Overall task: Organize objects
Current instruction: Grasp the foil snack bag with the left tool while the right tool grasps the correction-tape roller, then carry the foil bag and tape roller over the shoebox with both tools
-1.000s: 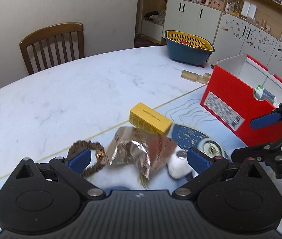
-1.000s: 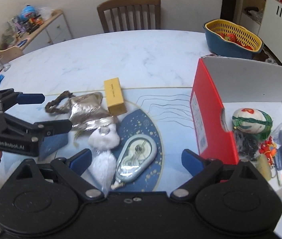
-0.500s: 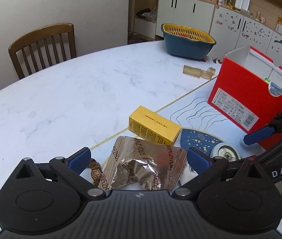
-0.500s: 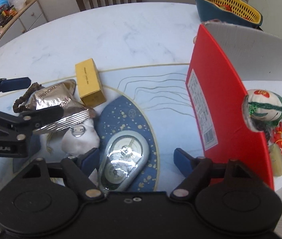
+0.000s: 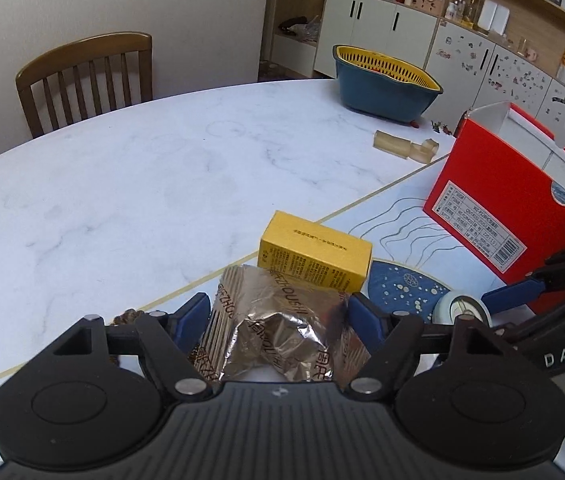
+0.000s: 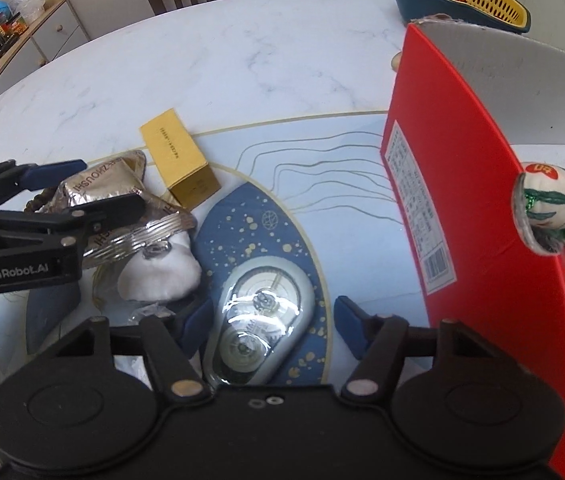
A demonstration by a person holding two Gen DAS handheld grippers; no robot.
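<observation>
A crumpled foil snack packet (image 5: pixel 282 320) lies on the blue placemat (image 6: pixel 322 184), between the fingers of my left gripper (image 5: pixel 278 312). Its jaws are closing, and the pads stand right at the packet's edges without visibly squeezing it. My right gripper (image 6: pixel 272 316) points steeply down over a grey tape dispenser (image 6: pixel 262 312) in clear wrap. Those jaws are closing too, with a gap still showing at the right pad. Behind the packet sits a yellow carton (image 5: pixel 314 256). The open red box (image 6: pixel 462 200) on the right holds a painted ball (image 6: pixel 554 200) and small items.
A white fluffy pouch (image 6: pixel 158 276) and a brown beaded loop (image 5: pixel 126 316) lie beside the packet. A blue and yellow basket (image 5: pixel 386 80) and a small translucent piece (image 5: pixel 402 146) sit at the far side of the marble table. A wooden chair (image 5: pixel 82 76) stands behind.
Both grippers have come down and narrowed their jaws, the left around the foil packet and the right around the tape dispenser. The objects lie where they were.
</observation>
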